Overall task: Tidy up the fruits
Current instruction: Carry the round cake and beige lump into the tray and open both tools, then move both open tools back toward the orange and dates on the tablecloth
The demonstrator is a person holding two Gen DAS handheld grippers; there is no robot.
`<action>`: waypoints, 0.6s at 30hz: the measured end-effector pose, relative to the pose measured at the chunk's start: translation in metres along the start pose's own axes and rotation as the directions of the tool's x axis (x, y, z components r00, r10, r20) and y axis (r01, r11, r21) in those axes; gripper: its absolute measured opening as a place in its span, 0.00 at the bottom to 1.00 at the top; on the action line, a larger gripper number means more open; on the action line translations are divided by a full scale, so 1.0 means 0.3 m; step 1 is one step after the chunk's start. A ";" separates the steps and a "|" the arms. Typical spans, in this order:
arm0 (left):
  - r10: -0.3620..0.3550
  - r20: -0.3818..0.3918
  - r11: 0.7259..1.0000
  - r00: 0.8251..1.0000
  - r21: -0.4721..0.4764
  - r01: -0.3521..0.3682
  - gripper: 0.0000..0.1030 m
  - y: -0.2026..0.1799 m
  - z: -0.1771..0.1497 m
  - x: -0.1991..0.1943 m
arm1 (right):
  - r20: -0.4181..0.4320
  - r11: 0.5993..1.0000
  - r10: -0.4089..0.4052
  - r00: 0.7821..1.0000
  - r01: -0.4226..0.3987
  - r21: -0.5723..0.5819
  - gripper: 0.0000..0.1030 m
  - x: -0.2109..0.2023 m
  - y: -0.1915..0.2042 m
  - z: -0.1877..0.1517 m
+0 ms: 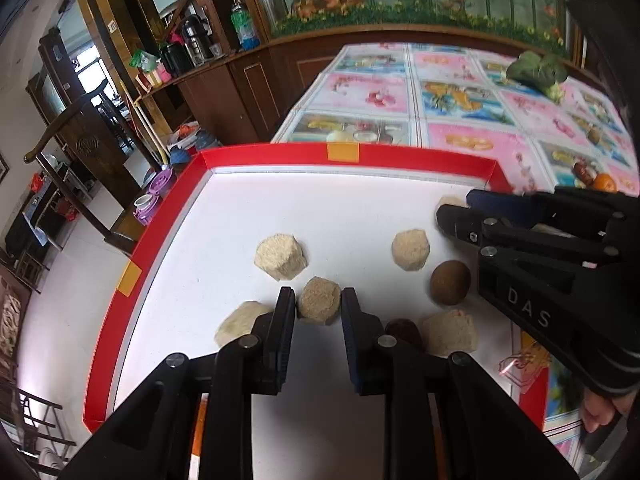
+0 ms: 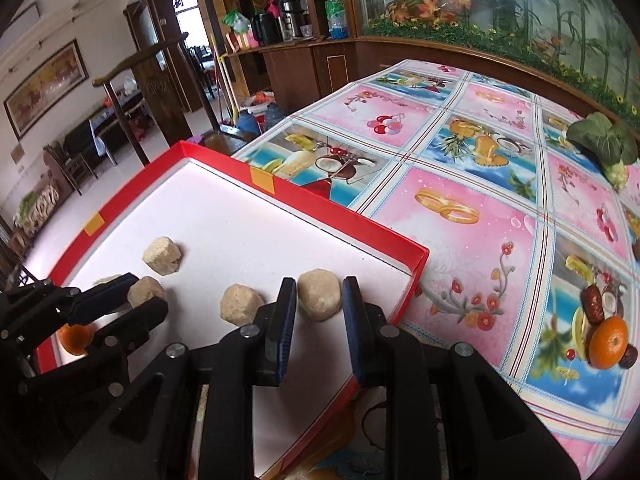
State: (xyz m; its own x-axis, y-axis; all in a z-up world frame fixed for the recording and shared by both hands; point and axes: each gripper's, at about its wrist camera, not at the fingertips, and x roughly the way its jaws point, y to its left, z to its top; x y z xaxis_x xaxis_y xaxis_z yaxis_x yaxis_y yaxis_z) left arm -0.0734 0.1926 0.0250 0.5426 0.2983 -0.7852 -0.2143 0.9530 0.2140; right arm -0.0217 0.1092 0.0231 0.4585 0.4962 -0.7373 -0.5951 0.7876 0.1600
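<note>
A red-rimmed white tray [image 1: 280, 152] holds several beige faceted lumps, a round brown fruit [image 1: 450, 282] and a dark date [image 1: 404, 330]. My left gripper [image 1: 318, 300] is shut on one beige lump [image 1: 319, 310] low over the tray's near side. Seen from the right wrist, that left gripper [image 2: 147, 293] sits at the tray's left with its lump [image 2: 144, 289] between the pads. My right gripper [image 2: 320, 292] is shut on another beige lump [image 2: 320, 298] near the tray's right rim [image 2: 420, 256]. In the left wrist view the right gripper [image 1: 454, 206] reaches in from the right.
On the patterned tablecloth [image 2: 460, 200] to the right lie an orange [image 2: 608, 342] with dates [image 2: 594, 304] and a green leafy vegetable [image 2: 604, 144]. A second orange [image 2: 76, 338] lies under the left gripper. Wooden cabinets and a chair stand beyond the table's left edge.
</note>
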 end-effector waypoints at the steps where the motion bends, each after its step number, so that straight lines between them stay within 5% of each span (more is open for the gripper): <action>1: 0.002 0.003 1.000 1.000 -0.002 -0.002 0.25 0.001 0.001 -0.002 | -0.003 1.000 -0.004 1.000 0.004 -0.006 0.26 0.002 0.002 0.001; 12: 0.062 -0.003 0.997 0.998 -0.045 -0.062 0.52 0.018 0.010 -0.016 | -0.015 0.995 0.098 0.995 -0.098 -0.011 0.45 -0.018 -0.006 0.001; 18: 0.111 0.058 0.992 0.992 -0.065 -0.107 0.65 0.013 0.039 -0.093 | 0.076 0.990 0.134 0.988 -0.137 0.031 0.61 -0.110 -0.049 0.018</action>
State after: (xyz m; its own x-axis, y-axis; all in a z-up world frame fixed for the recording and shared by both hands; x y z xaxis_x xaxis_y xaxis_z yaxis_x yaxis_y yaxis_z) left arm -0.0800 0.1885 0.0546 0.5616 0.4048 -0.7216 -0.3232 0.9102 0.2590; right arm -0.0247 0.0833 0.0487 0.4235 0.6240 -0.6568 -0.6318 0.7230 0.2795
